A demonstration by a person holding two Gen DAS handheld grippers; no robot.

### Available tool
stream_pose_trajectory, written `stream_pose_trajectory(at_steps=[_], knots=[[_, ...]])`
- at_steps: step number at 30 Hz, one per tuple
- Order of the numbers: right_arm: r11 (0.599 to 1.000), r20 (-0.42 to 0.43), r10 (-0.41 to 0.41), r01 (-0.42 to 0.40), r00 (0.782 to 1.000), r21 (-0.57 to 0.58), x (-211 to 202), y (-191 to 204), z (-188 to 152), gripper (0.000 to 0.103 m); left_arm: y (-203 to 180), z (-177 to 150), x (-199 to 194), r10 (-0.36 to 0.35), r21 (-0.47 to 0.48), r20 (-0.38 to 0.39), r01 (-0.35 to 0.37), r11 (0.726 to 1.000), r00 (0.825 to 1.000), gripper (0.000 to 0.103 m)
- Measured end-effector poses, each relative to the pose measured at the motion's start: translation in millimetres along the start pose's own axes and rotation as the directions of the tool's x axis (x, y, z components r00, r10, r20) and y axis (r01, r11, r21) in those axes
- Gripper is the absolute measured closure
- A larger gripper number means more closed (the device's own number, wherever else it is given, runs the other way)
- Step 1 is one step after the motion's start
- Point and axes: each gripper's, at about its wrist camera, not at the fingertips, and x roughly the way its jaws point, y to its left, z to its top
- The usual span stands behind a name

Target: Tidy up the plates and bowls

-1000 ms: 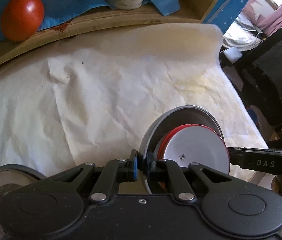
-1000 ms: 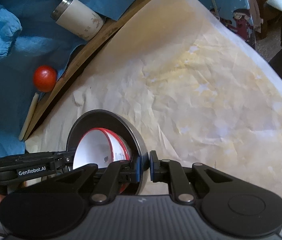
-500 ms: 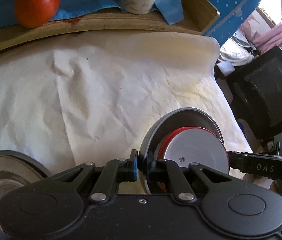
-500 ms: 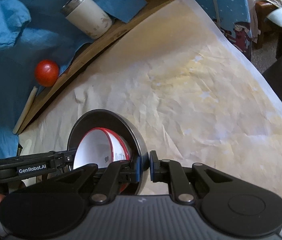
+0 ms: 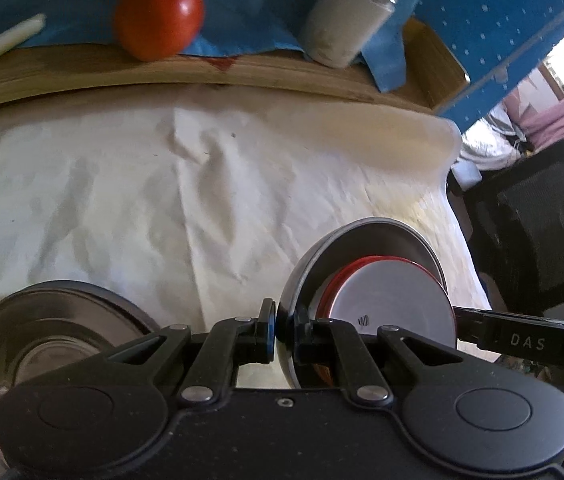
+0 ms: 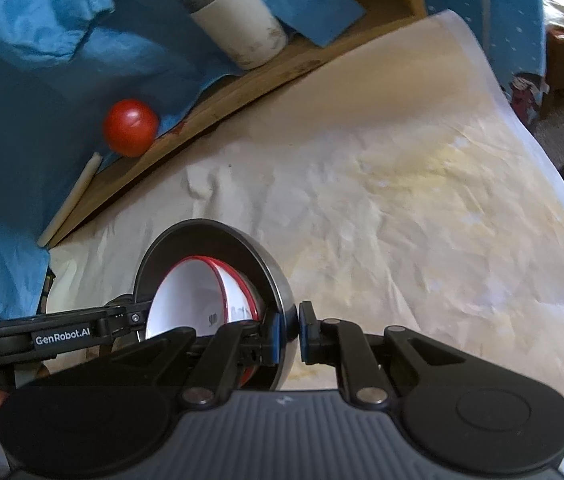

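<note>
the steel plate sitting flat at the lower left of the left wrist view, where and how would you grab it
Probably by its raised rim. The round stainless steel plate lies flat on the white paper cover, too wide to span, so one finger would go over the lip and one beneath it. Come in low from the near edge; both hand-held grippers are now clamped on the tilted steel bowl.

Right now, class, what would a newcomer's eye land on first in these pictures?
A steel bowl, pinched at opposite rims by both tools, is held tilted above the white paper with a red-rimmed white bowl nested inside. Behind, a red tomato sits on blue cloth beside a white tumbler.
</note>
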Motion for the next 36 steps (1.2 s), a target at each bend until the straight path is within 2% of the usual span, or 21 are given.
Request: stream_pose_trajectory(at_steps=[9, 16, 26, 36], knots=[[0.995, -0.032, 0.026, -0.029, 0.999, -0.091, 16, 45, 11, 0.091, 36, 0, -29, 0.022, -0.084, 0.062, -0.017, 0.996, 0.998, 0.096], [0.982, -0.089, 0.061, -0.076, 0.994, -0.176, 35, 89, 7, 0.091, 73, -5, -60, 0.071, -0.159, 0.108, -0.053, 0.986, 0.992, 0.095], [0.960, -0.171, 0.065, -0.109, 0.983, -0.259, 62, 134, -7, 0.091, 119, -28, -87, 0.116, -0.273, 0.120, -0.080, 0.959, 0.986, 0.095], [0.954, -0.214, 0.059, -0.118, 0.975, -0.275, 83, 156, -19, 0.091, 144, -47, -96, 0.135, -0.323, 0.119, -0.090, 0.942, 0.984, 0.095]])
